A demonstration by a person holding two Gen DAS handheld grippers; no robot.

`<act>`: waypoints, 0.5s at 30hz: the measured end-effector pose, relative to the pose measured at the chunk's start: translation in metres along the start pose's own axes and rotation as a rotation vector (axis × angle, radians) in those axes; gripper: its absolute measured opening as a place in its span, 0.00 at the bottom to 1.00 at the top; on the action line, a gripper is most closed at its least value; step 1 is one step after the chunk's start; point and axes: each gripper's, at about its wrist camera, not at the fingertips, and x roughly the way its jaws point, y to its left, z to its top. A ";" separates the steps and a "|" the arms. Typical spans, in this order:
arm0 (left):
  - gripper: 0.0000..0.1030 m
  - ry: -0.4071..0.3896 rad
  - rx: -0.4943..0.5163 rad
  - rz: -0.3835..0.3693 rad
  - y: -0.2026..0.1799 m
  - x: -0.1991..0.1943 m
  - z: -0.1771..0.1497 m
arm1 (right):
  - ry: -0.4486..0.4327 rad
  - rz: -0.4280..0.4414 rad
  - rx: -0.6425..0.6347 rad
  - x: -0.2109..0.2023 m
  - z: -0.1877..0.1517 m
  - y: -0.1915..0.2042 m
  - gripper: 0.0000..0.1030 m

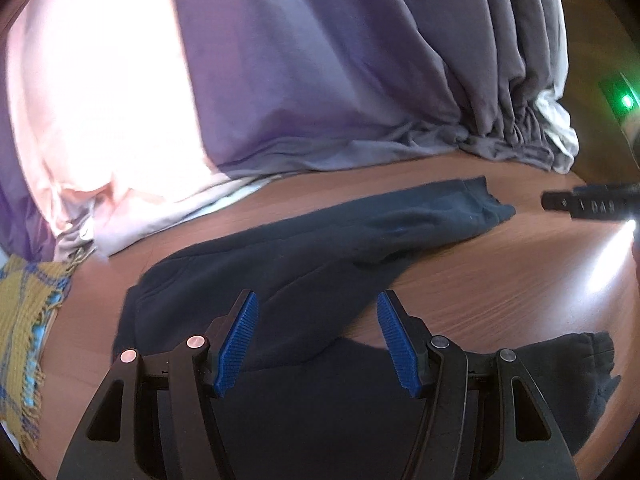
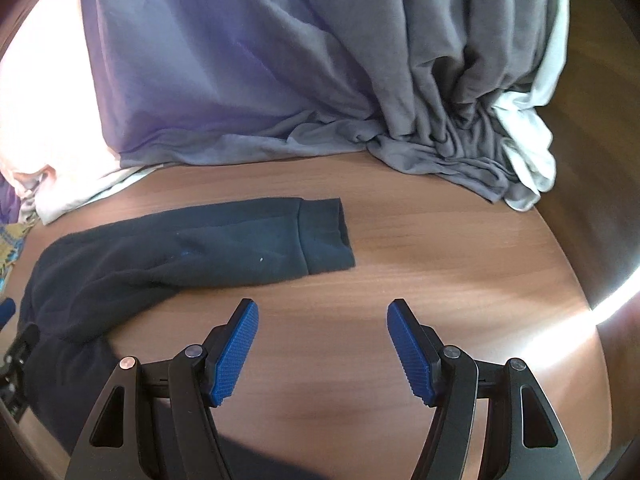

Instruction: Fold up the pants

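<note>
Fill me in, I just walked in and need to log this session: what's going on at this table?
A person is working on folding dark pants spread on a wooden table, with a handheld tool in each hand. The left tool hovers open over the pants near the crotch; the right tool is open over bare wood beside one leg. Neither grips anything, and the legs still lie apart, unfolded.

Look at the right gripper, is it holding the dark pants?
No, the right gripper is open over bare wooden table, with the dark pants lying off to its left, untouched.
</note>
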 end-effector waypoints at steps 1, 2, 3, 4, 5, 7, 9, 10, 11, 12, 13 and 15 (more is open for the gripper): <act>0.59 0.008 0.011 -0.004 -0.005 0.007 0.001 | 0.004 0.008 -0.004 0.007 0.003 -0.002 0.65; 0.59 0.013 0.020 -0.009 -0.010 0.012 0.002 | 0.012 0.014 -0.004 0.013 0.005 -0.005 0.65; 0.58 0.020 0.030 -0.019 -0.014 0.018 0.004 | 0.018 0.021 -0.003 0.018 0.007 -0.006 0.65; 0.57 0.030 0.042 -0.030 -0.018 0.025 0.005 | 0.028 0.032 -0.002 0.026 0.009 -0.009 0.65; 0.54 0.042 0.053 -0.039 -0.022 0.033 0.006 | 0.038 0.041 0.001 0.034 0.011 -0.012 0.65; 0.52 0.066 0.073 -0.049 -0.028 0.047 0.007 | 0.058 0.053 0.006 0.048 0.014 -0.017 0.65; 0.49 0.089 0.091 -0.055 -0.033 0.061 0.009 | 0.074 0.065 0.016 0.061 0.015 -0.020 0.65; 0.49 0.095 0.099 -0.056 -0.034 0.066 0.009 | 0.082 0.070 0.022 0.069 0.016 -0.022 0.65; 0.48 0.100 0.105 -0.055 -0.035 0.070 0.009 | 0.090 0.072 0.026 0.074 0.017 -0.023 0.65; 0.47 0.107 0.113 -0.052 -0.036 0.076 0.009 | 0.096 0.077 0.032 0.081 0.018 -0.024 0.65; 0.46 0.113 0.119 -0.049 -0.036 0.081 0.010 | 0.102 0.083 0.038 0.087 0.019 -0.025 0.65; 0.45 0.123 0.125 -0.050 -0.035 0.087 0.009 | 0.113 0.093 0.049 0.096 0.020 -0.024 0.65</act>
